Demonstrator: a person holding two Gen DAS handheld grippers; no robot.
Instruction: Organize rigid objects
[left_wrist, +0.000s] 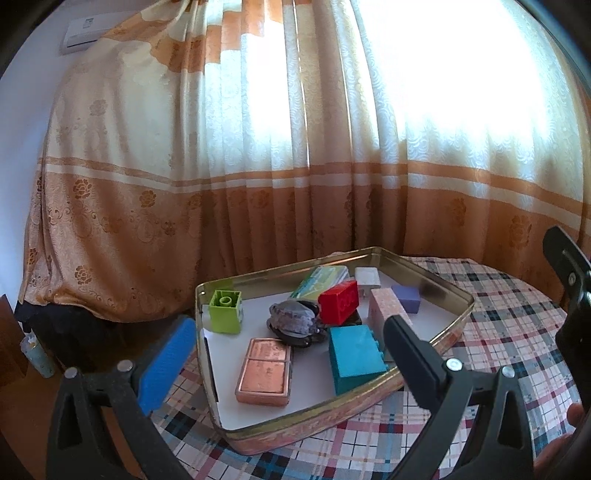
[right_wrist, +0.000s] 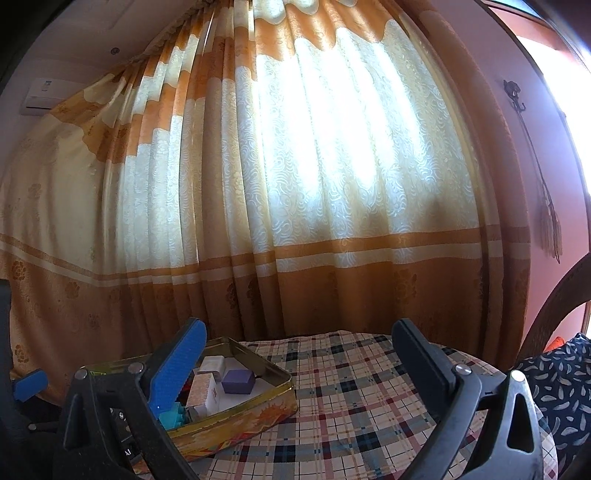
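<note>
Both grippers empty, jaws spread wide: left gripper (left_wrist: 288, 354) over the tin (left_wrist: 458, 321), right gripper (right_wrist: 295, 365) beside it. Blocks all sit inside, crowded. Risk: grabbing the teal block (left_wrist: 352, 360) nudges the red block (left_wrist: 340, 301) or catches the rim.

Each gripper is black plastic with two long fingers. The left gripper (left_wrist: 288, 354) has a bumpy blue pad (left_wrist: 166, 365) on one finger and shiny round screws (left_wrist: 453, 364). The right gripper (right_wrist: 295, 365) looks the same, with its own blue pad (right_wrist: 177, 369).
</note>
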